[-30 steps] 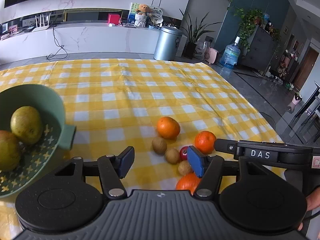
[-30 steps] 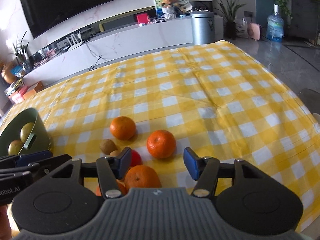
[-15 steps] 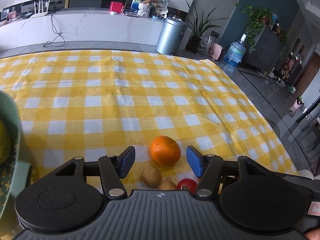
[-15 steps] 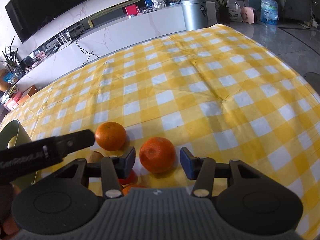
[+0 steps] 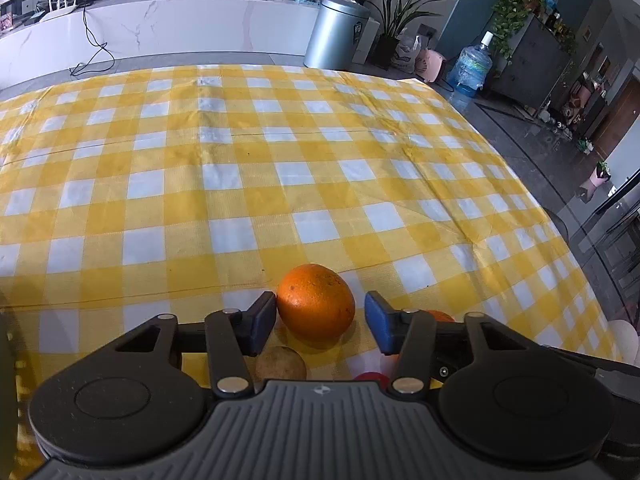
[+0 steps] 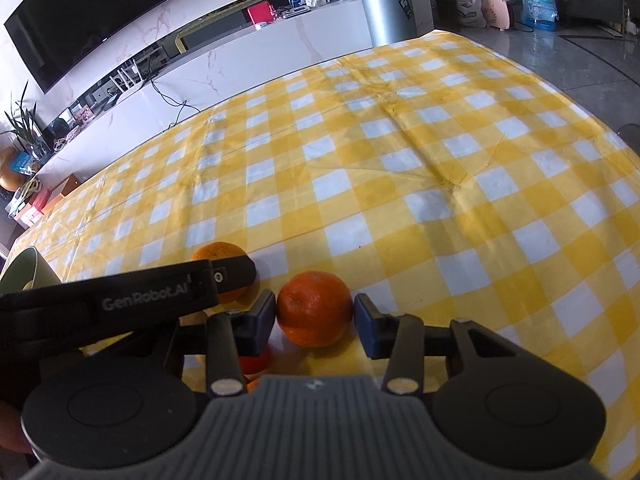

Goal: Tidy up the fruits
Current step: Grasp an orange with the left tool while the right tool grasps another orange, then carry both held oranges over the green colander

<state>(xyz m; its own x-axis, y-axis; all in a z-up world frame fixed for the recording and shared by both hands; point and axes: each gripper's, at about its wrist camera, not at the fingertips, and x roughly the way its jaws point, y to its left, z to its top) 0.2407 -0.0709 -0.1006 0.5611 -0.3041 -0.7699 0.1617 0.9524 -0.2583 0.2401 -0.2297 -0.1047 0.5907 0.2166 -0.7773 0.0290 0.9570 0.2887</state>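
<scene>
In the left wrist view an orange [image 5: 316,301] lies on the yellow checked cloth between my left gripper's [image 5: 320,316] open fingers; the left pad [image 5: 262,322] nearly touches it, the right pad stands apart. A brown kiwi [image 5: 281,364] and a red fruit [image 5: 370,376] lie below. In the right wrist view a second orange [image 6: 314,309] sits between my right gripper's [image 6: 315,322] fingers, both pads close against its sides. The left gripper's body [image 6: 132,294] crosses that view in front of the first orange [image 6: 218,252]. The green bowl's rim [image 6: 24,270] shows at far left.
The yellow and white checked cloth [image 5: 280,168] covers the table, whose right edge drops to a grey floor [image 5: 560,152]. A red fruit [image 6: 256,362] lies under the right gripper's left finger. A white counter [image 5: 160,36] and a metal bin [image 5: 336,34] stand beyond the table.
Both grippers have moved forward and lower over the fruit pile. Each now has an orange between its fingers, and the right fingers have narrowed around theirs. The bowl has slid out of the left view.
</scene>
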